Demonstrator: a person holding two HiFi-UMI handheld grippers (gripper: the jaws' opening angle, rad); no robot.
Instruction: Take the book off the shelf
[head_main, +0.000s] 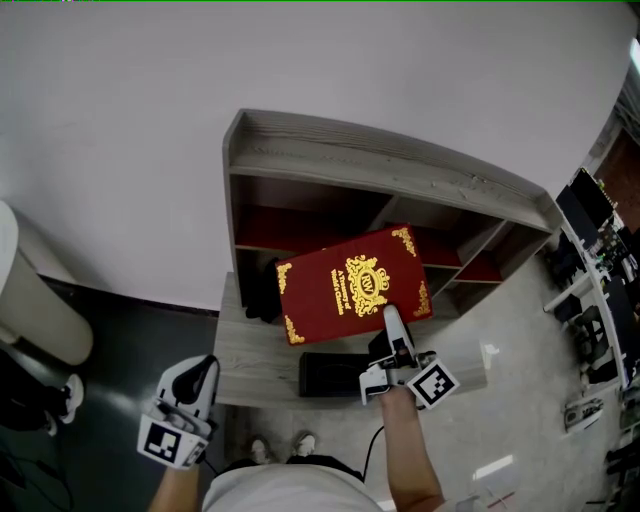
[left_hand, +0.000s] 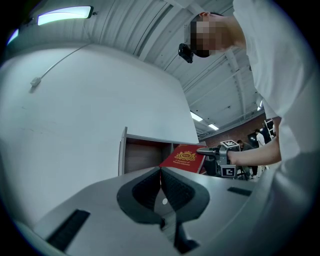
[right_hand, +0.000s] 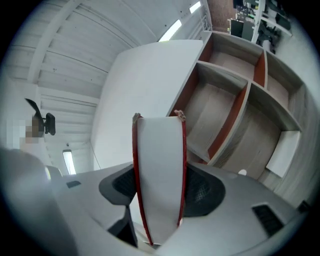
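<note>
The wooden shelf (head_main: 400, 170) stands at the far wall. The red book (head_main: 350, 285) is already out, in the air just in front of it. The right tool (head_main: 392, 325) pinches its near edge. The left tool (head_main: 203, 372), near left, is pressed together with nothing in it. I think the job is almost done.

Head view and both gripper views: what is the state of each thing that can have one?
shelf: upright, open-fronted.
red book: closed, tilted, held up in front of the shelf.
right gripper: fingers shut on the red book's edge.
left gripper: fingers shut, empty.
</note>
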